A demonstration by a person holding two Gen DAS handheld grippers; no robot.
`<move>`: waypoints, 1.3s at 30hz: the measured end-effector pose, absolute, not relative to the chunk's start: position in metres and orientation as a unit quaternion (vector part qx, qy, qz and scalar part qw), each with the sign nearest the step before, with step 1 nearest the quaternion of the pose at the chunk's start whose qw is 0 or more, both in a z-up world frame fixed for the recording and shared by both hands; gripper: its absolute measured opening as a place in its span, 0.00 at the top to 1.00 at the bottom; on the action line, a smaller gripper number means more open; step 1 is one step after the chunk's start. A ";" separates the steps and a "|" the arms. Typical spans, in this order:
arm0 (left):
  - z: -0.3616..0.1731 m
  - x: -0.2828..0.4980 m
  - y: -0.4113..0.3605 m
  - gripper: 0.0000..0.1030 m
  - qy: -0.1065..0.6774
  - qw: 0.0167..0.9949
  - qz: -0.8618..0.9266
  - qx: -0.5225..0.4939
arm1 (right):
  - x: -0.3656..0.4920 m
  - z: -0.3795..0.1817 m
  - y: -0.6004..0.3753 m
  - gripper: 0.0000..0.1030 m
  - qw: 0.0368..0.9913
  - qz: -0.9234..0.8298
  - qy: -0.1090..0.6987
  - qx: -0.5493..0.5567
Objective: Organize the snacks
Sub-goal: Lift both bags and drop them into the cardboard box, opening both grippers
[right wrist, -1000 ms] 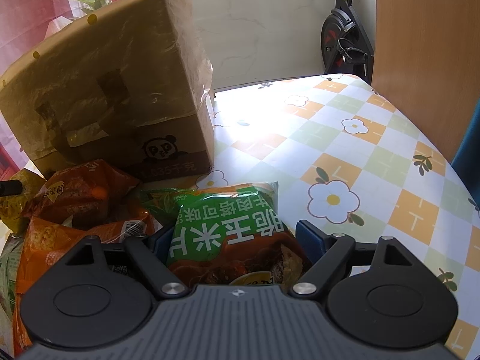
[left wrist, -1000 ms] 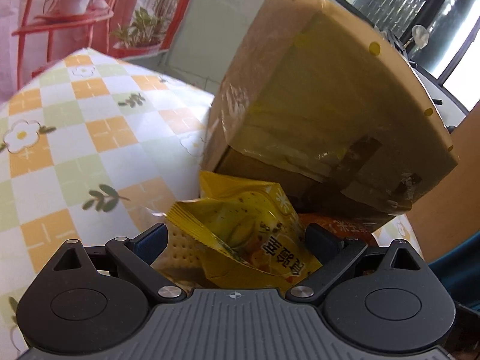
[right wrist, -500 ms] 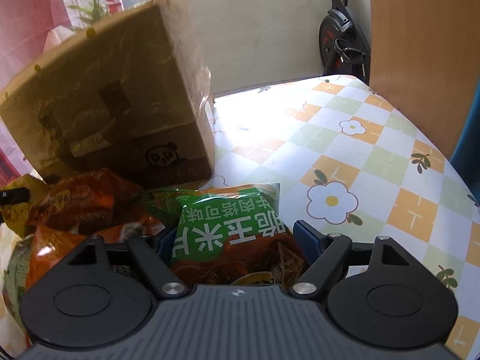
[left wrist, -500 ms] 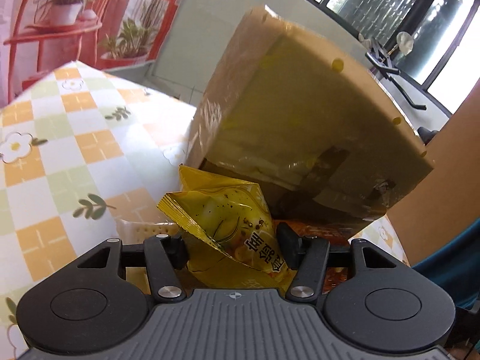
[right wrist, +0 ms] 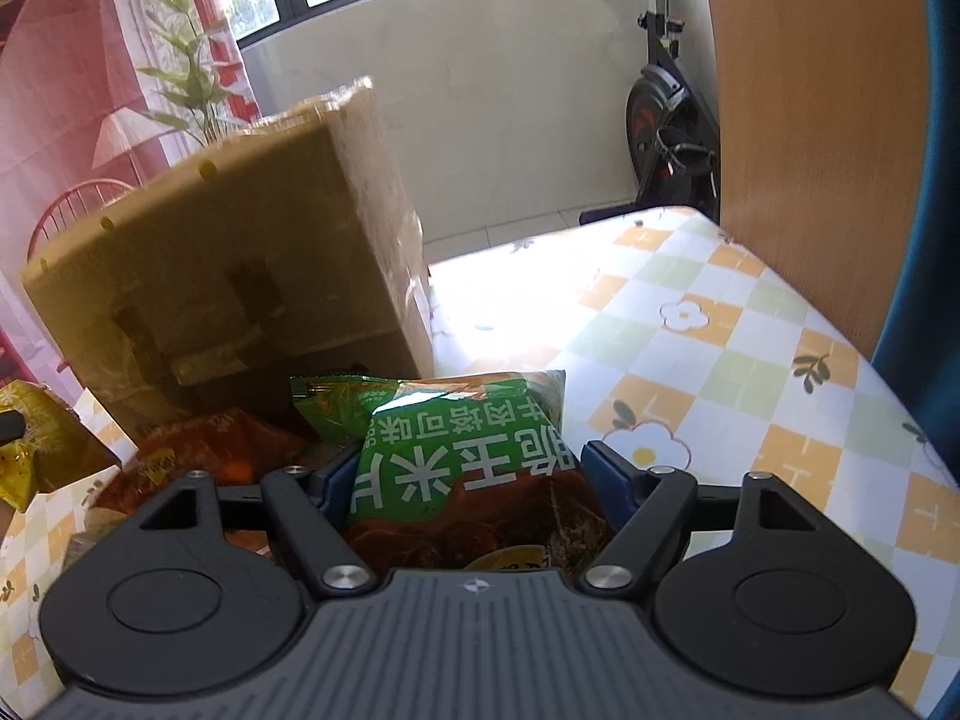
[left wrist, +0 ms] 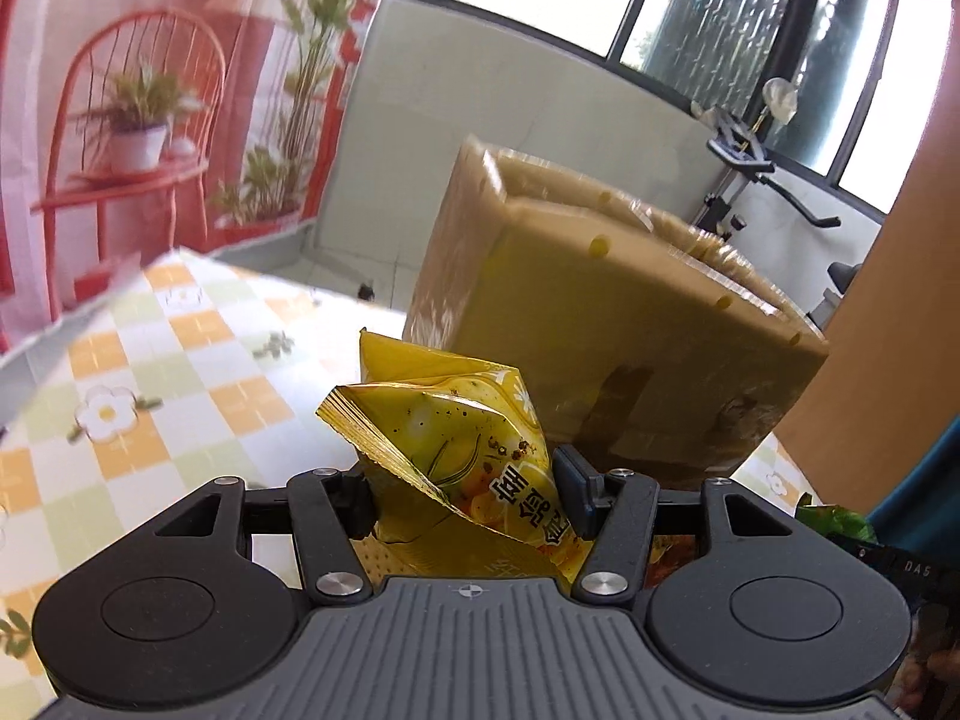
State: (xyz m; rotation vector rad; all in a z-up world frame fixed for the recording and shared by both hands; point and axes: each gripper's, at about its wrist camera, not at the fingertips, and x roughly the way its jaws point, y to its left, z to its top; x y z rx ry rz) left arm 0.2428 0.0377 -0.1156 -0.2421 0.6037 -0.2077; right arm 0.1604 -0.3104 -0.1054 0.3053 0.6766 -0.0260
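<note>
My left gripper [left wrist: 465, 495] is shut on a yellow snack bag [left wrist: 462, 438] and holds it lifted above the table, in front of a brown cardboard box [left wrist: 600, 324]. My right gripper [right wrist: 465, 477] is shut on a green snack bag [right wrist: 474, 456] with white letters, lifted a little. The box [right wrist: 240, 276] stands behind it. An orange snack bag [right wrist: 204, 450] lies on the table at the box's foot. The yellow bag [right wrist: 36, 438] shows at the left edge of the right wrist view.
The table carries a checked cloth with flowers [right wrist: 720, 360]. A wooden panel [right wrist: 810, 120] and a blue chair back [right wrist: 936, 240] stand on the right. An exercise bike [right wrist: 666, 120] stands behind the table. A red printed curtain [left wrist: 150, 120] hangs on the left.
My left gripper closed on the yellow bag and lifted it up. My right gripper closed on the green bag and rose with it; both views now look higher across the room.
</note>
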 end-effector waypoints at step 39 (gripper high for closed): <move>-0.023 0.327 -0.037 0.42 0.164 0.968 -0.163 -0.098 | 0.316 0.029 -0.230 0.26 0.978 0.122 0.150 0.078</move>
